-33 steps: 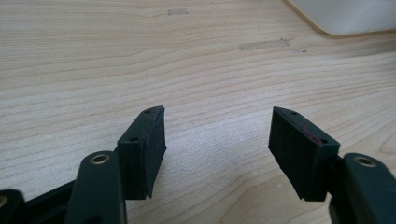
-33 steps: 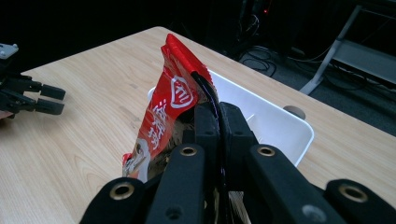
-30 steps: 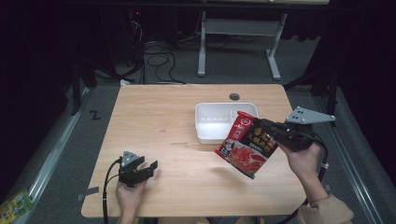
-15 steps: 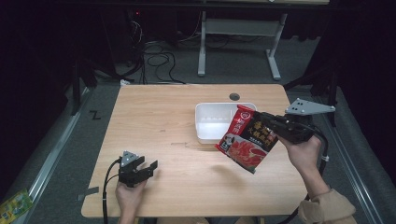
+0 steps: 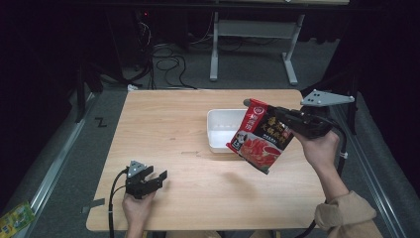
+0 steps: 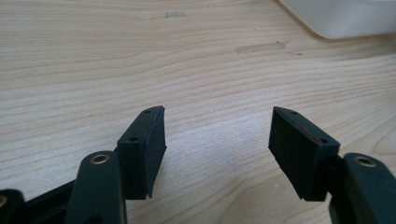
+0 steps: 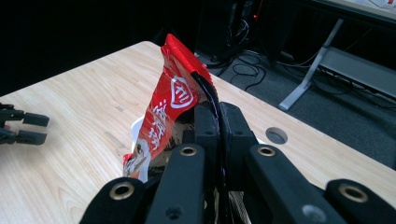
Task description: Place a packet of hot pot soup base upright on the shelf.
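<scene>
**Red packet held over the white tray**

The right gripper is clamped on a red food packet, hanging above the white tray's right edge. Tray looks empty. Packet's print is unreadable. The left gripper rests agape, holding nothing.

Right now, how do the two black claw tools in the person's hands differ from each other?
The right gripper has its jaws shut on a red food packet, while the left gripper stands open with nothing between its jaws. The right gripper is held up in the air beside the white tray; the left gripper sits low at the near edge of the wooden table. Both are black, two-jawed, hand-held tools with a trailing cable.
</scene>
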A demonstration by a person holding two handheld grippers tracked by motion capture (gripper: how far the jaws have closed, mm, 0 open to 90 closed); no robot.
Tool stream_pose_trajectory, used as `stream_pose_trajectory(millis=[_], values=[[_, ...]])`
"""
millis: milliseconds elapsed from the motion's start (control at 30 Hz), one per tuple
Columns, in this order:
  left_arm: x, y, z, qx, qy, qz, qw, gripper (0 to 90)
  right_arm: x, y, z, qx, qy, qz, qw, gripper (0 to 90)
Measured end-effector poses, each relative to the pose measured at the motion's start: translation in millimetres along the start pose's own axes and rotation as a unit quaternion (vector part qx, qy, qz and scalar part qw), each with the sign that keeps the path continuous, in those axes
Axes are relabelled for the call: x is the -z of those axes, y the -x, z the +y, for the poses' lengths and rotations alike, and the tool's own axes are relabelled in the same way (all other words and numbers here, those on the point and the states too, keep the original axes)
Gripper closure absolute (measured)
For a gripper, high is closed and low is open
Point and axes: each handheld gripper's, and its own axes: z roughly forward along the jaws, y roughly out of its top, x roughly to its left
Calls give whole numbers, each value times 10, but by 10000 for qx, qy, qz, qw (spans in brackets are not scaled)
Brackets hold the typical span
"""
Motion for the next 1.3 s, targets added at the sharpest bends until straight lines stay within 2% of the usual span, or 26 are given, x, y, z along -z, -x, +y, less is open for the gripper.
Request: stream_pose_trajectory(millis=[267, 500, 800, 967, 1300], values=[[-4, 3, 1, -8, -16, 27, 10000, 370, -111, 65, 136, -67, 12, -55, 10000, 880], [-6, -3, 2, -6, -25, 10, 10000, 370, -222, 61, 232, -48, -32, -125, 9999, 880], [-9, -9, 5, 3, -7, -6, 10000, 370, -491, 74, 354, -96, -71, -196, 9997, 880], [-7, -7, 6, -28, -27, -14, 10000, 370, -629, 98, 385, -216, -104, -278, 9993, 879], [-7, -4, 6, -46, -22, 8, 10000, 371, -863, 111, 412, -235, -223, -406, 9987, 878]])
